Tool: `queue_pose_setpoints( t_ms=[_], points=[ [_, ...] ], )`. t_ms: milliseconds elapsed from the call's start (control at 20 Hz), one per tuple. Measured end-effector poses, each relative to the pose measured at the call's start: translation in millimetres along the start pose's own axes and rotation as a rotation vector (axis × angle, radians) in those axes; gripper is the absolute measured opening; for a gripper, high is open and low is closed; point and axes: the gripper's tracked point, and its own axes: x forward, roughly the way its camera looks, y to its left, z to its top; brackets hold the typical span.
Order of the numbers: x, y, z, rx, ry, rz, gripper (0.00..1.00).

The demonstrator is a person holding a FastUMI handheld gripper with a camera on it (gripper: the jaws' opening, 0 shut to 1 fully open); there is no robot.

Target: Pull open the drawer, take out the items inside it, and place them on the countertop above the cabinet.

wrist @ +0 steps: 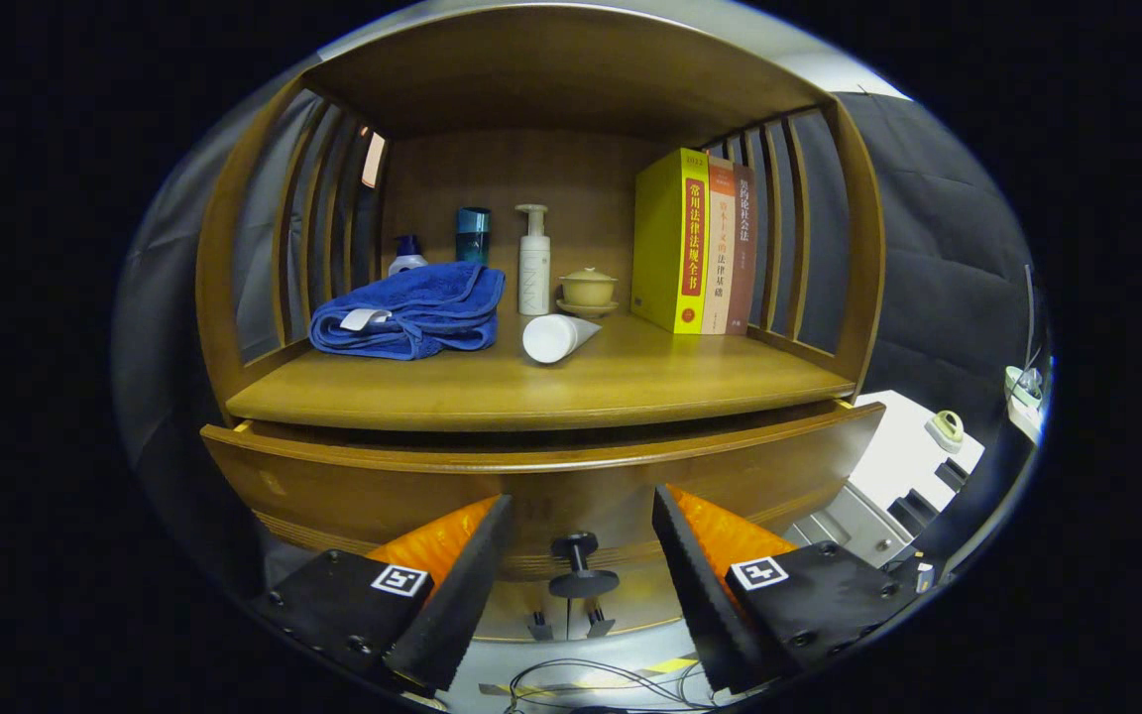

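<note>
A wooden cabinet holds a drawer below its countertop. The drawer front stands slightly out from the cabinet, leaving a dark gap along its top; its inside is hidden. A dark round knob sits on the drawer front. My gripper is open, its fingers spread to either side of the knob without touching it. On the countertop lie a folded blue towel and a white tube on its side.
At the back of the countertop stand a white pump bottle, a teal bottle, a small lidded cup and three upright books. Slatted wooden sides and a top panel enclose the shelf. Cables lie on the floor below.
</note>
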Motion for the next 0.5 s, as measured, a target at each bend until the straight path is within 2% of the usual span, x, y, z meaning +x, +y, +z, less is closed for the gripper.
queue_pose_setpoints(
  t_ms=[200,400,500],
  points=[
    [17.8,1.8,1.5,0.014,0.015,0.004,0.96],
    [16.7,-2.8,2.1,0.013,0.030,0.005,0.94],
    [13.6,-3.9,18.3,0.047,0.024,0.007,0.96]
  ],
)
